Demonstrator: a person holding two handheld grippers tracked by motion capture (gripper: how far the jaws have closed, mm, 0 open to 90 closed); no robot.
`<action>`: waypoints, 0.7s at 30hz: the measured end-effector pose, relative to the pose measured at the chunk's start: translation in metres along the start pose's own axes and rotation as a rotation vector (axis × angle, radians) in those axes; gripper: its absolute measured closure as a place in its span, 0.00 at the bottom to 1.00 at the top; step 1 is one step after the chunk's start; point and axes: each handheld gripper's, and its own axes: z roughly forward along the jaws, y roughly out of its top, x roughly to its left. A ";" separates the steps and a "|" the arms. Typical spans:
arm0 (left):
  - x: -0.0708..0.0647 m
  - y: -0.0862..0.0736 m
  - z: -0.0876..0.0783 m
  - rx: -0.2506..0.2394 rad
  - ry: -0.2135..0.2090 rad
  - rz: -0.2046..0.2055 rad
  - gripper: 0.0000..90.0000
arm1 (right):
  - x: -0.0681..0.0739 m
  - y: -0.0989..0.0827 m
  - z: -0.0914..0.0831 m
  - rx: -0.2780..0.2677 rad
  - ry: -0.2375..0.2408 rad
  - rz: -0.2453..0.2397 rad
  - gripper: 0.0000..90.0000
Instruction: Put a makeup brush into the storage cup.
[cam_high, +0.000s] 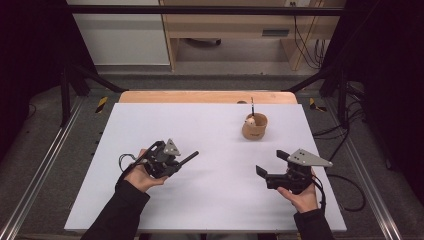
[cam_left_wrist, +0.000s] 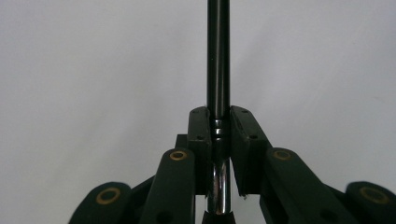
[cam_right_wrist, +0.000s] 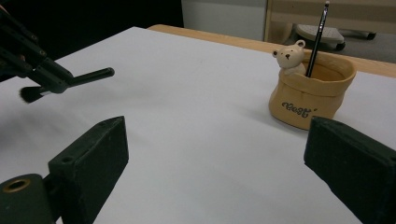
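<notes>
Hands at the near edge of the white counter (cam_high: 210, 200), each carrying a hand-held gripper. Left hand-held gripper (cam_high: 176, 162), on the near left relative to the tan pot (cam_high: 254, 127): its jaws are closed on a black-handled brush (cam_left_wrist: 218, 70), gripping it at the metal ferrule; the handle projects forward past the jaws, and in the right gripper view the dark bristle end shows behind them. Right hand-held gripper (cam_high: 270, 164), nearer than the pot and slightly to its right: jaws spread wide apart, nothing between them, held clear of the pot. Tan pot, on the far right part of the counter, well apart from both grippers: it stands upright, bears dark lettering on its side, has a small white bear figure (cam_right_wrist: 290, 58) at its rim, and holds one thin dark brush (cam_right_wrist: 317, 37) standing in it, leaning slightly.
</notes>
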 end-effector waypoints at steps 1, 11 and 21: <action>-0.002 0.000 0.000 -0.007 -0.011 -0.003 0.87 | 0.000 0.000 0.000 0.001 0.003 -0.001 0.08; -0.019 0.003 0.001 -0.011 -0.040 0.051 0.87 | 0.004 0.000 0.003 0.020 0.009 -0.019 0.08; -0.037 0.010 0.001 -0.004 -0.084 0.122 0.87 | 0.012 0.002 0.007 0.052 0.024 -0.064 0.08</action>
